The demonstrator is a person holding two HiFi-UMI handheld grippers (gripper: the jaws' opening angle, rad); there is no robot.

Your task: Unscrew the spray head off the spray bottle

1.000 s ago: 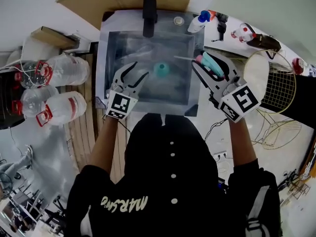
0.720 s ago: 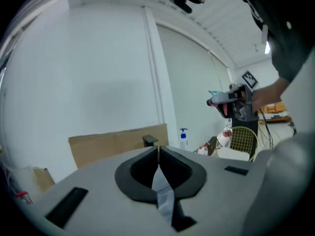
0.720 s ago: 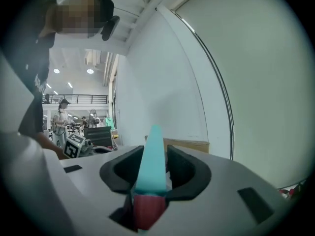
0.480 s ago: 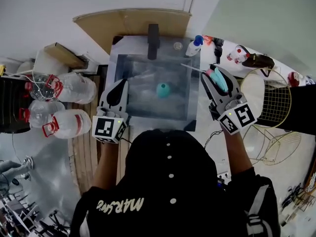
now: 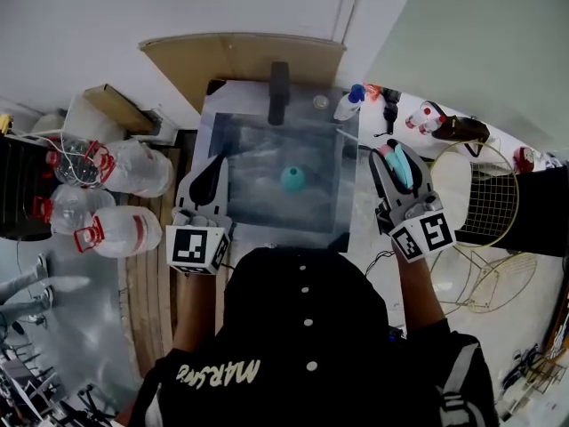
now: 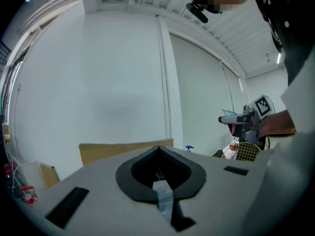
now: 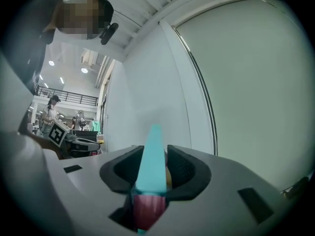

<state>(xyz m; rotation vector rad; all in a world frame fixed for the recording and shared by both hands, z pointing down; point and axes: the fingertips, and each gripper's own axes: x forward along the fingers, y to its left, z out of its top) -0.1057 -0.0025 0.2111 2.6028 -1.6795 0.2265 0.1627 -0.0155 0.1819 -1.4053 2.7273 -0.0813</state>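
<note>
Now, left gripper [image 5: 214, 171]: jaws fully together, nothing held, above the left rim of the sink [image 5: 307, 105].
Right gripper [image 5: 389, 157]: jaws part-open, clamped on spray head [image 5: 399, 167], beside sink's right rim.

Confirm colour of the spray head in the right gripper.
The spray head is teal with a dark pink base; best in the right gripper view.

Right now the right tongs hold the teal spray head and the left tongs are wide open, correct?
No: the left tongs are shut and empty, as the left gripper view shows. The right tongs do hold the teal spray head.
</note>
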